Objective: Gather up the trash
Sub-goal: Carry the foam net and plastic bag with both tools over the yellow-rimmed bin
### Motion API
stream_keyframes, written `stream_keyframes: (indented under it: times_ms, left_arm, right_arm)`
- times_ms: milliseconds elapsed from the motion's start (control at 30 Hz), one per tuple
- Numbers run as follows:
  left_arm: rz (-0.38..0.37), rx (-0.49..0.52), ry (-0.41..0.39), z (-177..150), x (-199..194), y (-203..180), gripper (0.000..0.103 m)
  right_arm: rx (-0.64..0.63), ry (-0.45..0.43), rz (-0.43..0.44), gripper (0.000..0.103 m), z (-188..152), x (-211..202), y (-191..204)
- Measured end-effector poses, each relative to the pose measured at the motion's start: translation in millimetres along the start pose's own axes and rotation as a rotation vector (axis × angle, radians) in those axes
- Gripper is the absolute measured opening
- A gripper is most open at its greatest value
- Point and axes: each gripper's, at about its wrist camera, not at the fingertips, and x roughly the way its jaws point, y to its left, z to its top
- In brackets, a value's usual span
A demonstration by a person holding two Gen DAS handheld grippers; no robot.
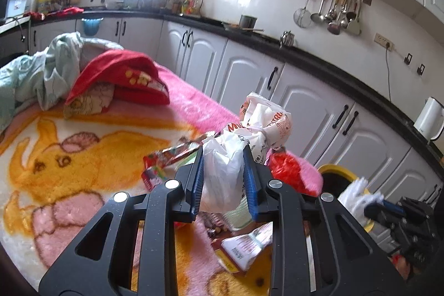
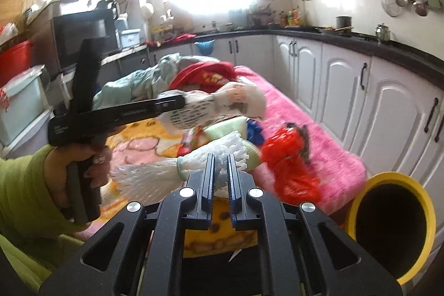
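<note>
Item: trash collection, lift-and-carry step. Two pieces are judged already picked up; transfer to the bin is judged the step in hand.

Left gripper: blue pads clamped on a crumpled white plastic bag printed with red lettering. The bag's neck is pinched between the pads, while its bulk projects beyond the fingertips and is held clear of the blanket.

Right gripper: jaws brought together on a white foam-mesh fruit sleeve. The sleeve is held crosswise at the fingertips, most of its length hanging out to the left.

Receptacle: a round yellow-rimmed bin with dark interior, placed off the blanket's edge, low and to the right of the right gripper, near the white cabinets.

Remaining litter on the pink and yellow fleece blanket: a crumpled red plastic bag, a colourful foil snack wrapper, a white printed packet.

Next move, as judged: each gripper is to be carried over the bin's mouth and its jaws parted there. The right is nearer, and the trailing sleeve is to be kept inside the rim.
</note>
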Motion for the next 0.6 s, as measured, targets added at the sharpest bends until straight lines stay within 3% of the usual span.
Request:
stream_keyframes:
  times_ms: [267, 600]
  left_arm:
    - [-0.055, 0.031, -0.021, 11.4, 4.1, -33.6, 0.019]
    - [-0.141, 0.091, 0.000, 14.5, 30.1, -95.2, 0.019]
  right_arm:
    - [0.063, -0.079, -0.116, 0.009, 14.7, -25.5, -43.6]
    - [0.176, -0.136, -0.329, 0.009, 7.5, -67.9, -120.1]
